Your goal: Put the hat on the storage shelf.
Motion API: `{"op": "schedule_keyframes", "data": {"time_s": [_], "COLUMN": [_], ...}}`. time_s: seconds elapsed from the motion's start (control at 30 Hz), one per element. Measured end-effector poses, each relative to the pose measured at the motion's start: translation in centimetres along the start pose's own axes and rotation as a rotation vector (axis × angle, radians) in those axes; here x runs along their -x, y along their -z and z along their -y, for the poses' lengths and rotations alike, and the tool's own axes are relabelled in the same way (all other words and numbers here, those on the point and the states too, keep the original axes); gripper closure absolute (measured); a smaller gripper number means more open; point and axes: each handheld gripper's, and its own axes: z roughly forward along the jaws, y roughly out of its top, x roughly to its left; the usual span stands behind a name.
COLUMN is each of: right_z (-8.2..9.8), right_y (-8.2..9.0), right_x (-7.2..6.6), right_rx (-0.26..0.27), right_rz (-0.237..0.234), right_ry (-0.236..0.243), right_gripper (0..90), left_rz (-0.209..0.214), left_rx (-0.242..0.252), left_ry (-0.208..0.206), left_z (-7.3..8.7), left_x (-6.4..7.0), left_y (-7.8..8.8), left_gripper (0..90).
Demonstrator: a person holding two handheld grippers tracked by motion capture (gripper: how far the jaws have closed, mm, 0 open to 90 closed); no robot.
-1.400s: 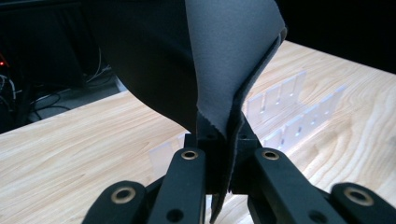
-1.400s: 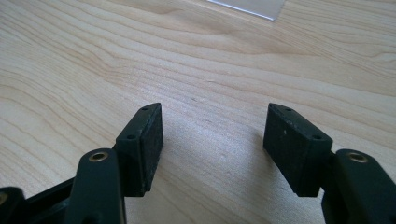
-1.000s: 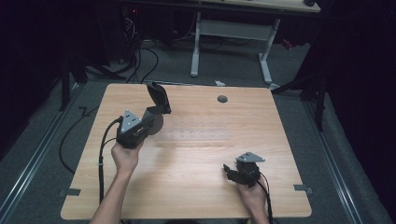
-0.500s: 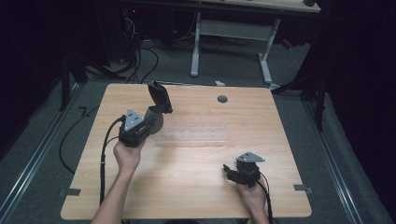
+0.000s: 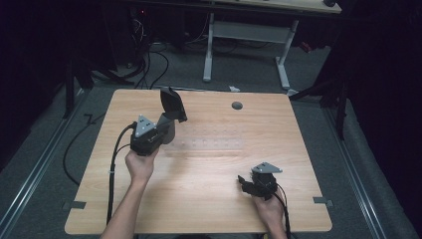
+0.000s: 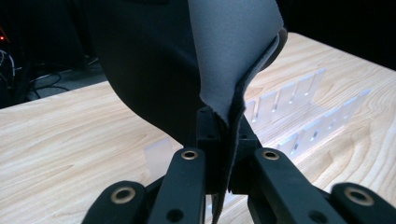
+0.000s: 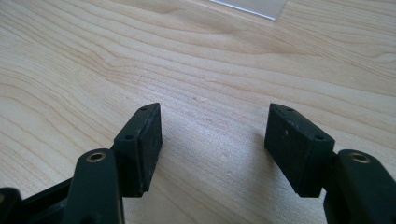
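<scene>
A person sat at a light wooden surface (image 5: 209,164) in a dark room, with a hand-held two-jaw gripper in each hand.

In the high view, the left gripper (image 5: 166,121) was raised above the left part of the surface, pointing away from the person. Its jaws were clamped shut on the lower edge of a dark mouse pad (image 5: 172,103), which stood up from the jaws, tilted a little, clear of the wood. In the left gripper view, the mouse pad (image 6: 187,60) rose directly in front of the camera. It showed a black face on the left and a grey fabric face on the right, with its thin edge pinched between the two black pads.

Beyond the mouse pad in that view, a clear plastic slotted rack (image 6: 299,112) lay on the surface, with its rows of upright dividers running off to the right. In the high view the rack (image 5: 214,144) appeared as a faint pale strip near the middle of the surface, just right of the left gripper.

The right gripper (image 5: 247,182) rested low near the front right corner, well apart from the mouse pad. In the right gripper view, its jaws stood wide apart over bare wood with nothing between them.

A round grommet hole (image 5: 237,105) sat near the far edge.
</scene>
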Motion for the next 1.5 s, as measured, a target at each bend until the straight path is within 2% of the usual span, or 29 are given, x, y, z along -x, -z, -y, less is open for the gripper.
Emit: {"op": "schedule_keyframes", "data": {"time_s": [0.07,0.23,0.43,0.5,0.57,0.67,0.77,0.87,1.03,1.17,1.37,1.5], "right_z": [0.0,0.0,0.0,0.0,0.0,0.0,0.0,0.0,0.0,0.0,0.0,0.0], "right_y": [0.0,0.0,0.0,0.0,0.0,0.0,0.0,0.0,0.0,0.0,0.0,0.0], "right_x": [0.0,0.0,0.0,0.0,0.0,0.0,0.0,0.0,0.0,0.0,0.0,0.0], "right_rx": [0.0,0.0,0.0,0.0,0.0,0.0,0.0,0.0,0.0,0.0,0.0,-0.001], "right_rz": [0.0,-0.002,-0.003,-0.003,-0.003,-0.003,-0.003,-0.003,-0.003,-0.003,-0.005,-0.006], "right_ry": [0.001,0.003,0.003,0.003,0.003,0.004,0.003,0.004,0.004,0.004,0.004,0.004], "right_gripper": [36.8,36.5,36.3,36.3,36.3,36.3,36.3,36.2,36.3,36.1,35.8,35.8], "left_rz": [-0.006,-0.002,-0.012,-0.011,-0.012,-0.007,-0.013,-0.015,-0.025,-0.037,-0.034,-0.045], "left_rx": [-0.006,-0.008,-0.024,-0.015,-0.019,-0.048,-0.057,-0.067,-0.084,-0.093,-0.104,-0.114], "left_ry": [-0.012,-0.008,0.028,0.047,0.048,0.013,0.007,0.027,0.028,0.047,0.048,0.053], "left_z": [0.3,0.9,1.9,2.1,2.2,2.6,2.7,2.6,2.6,2.5,2.7,2.5], "left_x": [-0.1,-0.5,-1.2,-1.2,-1.1,-1.0,-1.0,-1.2,-1.5,-1.6,-1.7,-1.7], "left_y": [-0.1,-0.1,-0.2,-0.1,0.0,0.3,0.6,0.8,1.1,1.4,1.7,2.1], "left_gripper": [86.4,86.4,86.2,86.2,86.1,85.5,85.0,85.0,84.9,83.7,76.3,63.9]}}
